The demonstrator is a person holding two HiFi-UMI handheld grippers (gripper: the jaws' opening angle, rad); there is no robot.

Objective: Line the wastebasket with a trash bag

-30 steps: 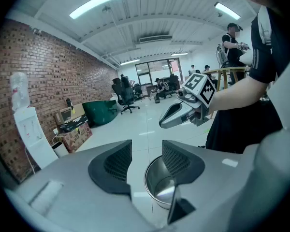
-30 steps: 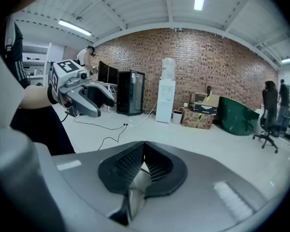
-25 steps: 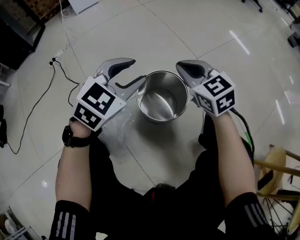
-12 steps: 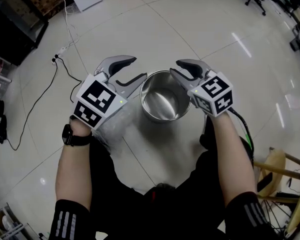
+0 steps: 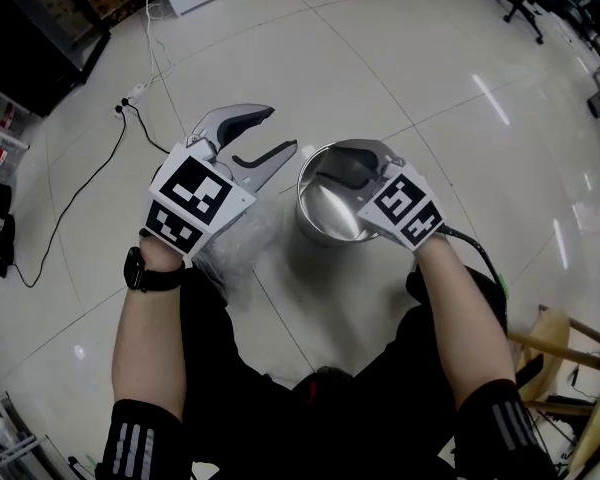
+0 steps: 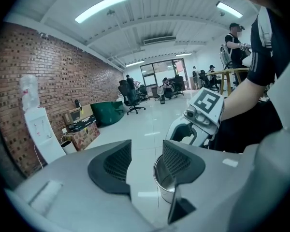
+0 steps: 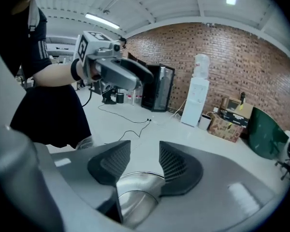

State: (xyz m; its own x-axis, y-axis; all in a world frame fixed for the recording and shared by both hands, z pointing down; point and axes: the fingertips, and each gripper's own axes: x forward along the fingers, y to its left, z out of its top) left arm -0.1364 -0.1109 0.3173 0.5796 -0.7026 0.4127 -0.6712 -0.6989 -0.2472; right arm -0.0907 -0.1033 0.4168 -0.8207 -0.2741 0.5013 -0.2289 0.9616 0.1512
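Observation:
The shiny metal wastebasket stands upright on the pale tiled floor in the head view. My right gripper hangs over its right rim. Its jaws have just been opening and stand apart above the rim, and the pads do not press on it. My left gripper is open and holds nothing, just left of the basket. A crumpled clear trash bag lies on the floor under my left forearm. In each gripper view the other gripper shows: the right gripper and the left gripper.
A black cable with a power strip runs across the floor at upper left. Dark cabinets stand beyond it. A wooden chair is at lower right. A white water dispenser and boxes line the brick wall.
My right gripper has moved left, from beside the basket to over its rim, and its jaws have opened. The left gripper stayed open and shifted slightly.

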